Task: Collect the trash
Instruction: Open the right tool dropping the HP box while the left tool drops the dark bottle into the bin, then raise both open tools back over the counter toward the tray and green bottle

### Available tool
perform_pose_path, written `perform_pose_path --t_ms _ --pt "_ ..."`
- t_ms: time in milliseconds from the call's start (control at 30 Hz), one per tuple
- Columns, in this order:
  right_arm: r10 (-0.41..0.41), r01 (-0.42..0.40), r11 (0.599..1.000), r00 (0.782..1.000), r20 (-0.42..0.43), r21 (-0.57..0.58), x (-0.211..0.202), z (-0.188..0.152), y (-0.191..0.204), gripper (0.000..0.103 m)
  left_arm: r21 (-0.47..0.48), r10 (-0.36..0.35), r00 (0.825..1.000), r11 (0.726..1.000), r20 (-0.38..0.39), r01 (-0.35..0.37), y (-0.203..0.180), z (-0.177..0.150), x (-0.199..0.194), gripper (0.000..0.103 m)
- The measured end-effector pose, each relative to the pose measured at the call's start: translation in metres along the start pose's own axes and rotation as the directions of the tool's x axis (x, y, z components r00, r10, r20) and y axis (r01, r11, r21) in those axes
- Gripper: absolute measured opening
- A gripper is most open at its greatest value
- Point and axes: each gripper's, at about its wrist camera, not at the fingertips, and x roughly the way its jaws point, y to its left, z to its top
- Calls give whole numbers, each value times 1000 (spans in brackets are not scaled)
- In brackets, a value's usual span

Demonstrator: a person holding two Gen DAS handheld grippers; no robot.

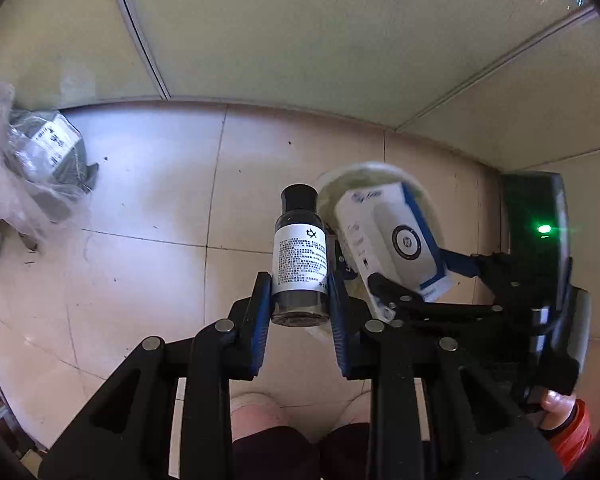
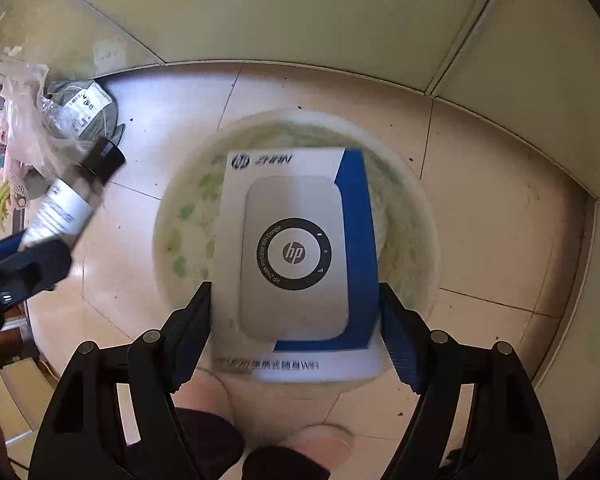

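My left gripper is shut on a small dark bottle with a black cap and a white printed label, held above the tiled floor. The same bottle shows blurred at the left of the right wrist view. My right gripper is shut on a white and blue HP box, its pads pressing on both side edges. The box hangs over a round pale bin with a greenish lining. That bin lies just right of the bottle in the left wrist view.
A crumpled clear plastic bag with a grey parcel lies on the floor at the left, by the wall; the parcel shows again in the right wrist view. Pale green wall panels run behind. The person's knees are at the bottom edge.
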Motion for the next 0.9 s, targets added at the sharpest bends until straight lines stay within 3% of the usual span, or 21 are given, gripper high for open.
perform_pose_path --t_ms 300,633,733,900 --pt "-14 14 1000 999 45 11 -20 -20 -23 75 18 -37 997 999 -64 38 -8 -11 28 27" --pt "42 -63 985 990 131 159 -71 -40 -57 75 34 -3 992 999 -130 7 -26 -9 55 27" --pt "54 -82 979 987 152 188 -81 -41 -57 75 16 -11 991 1000 -132 13 -25 -8 50 27" --pt "42 -76 977 985 167 200 -120 -39 -50 75 27 23 996 999 -87 -20 -31 -6 -1 27"
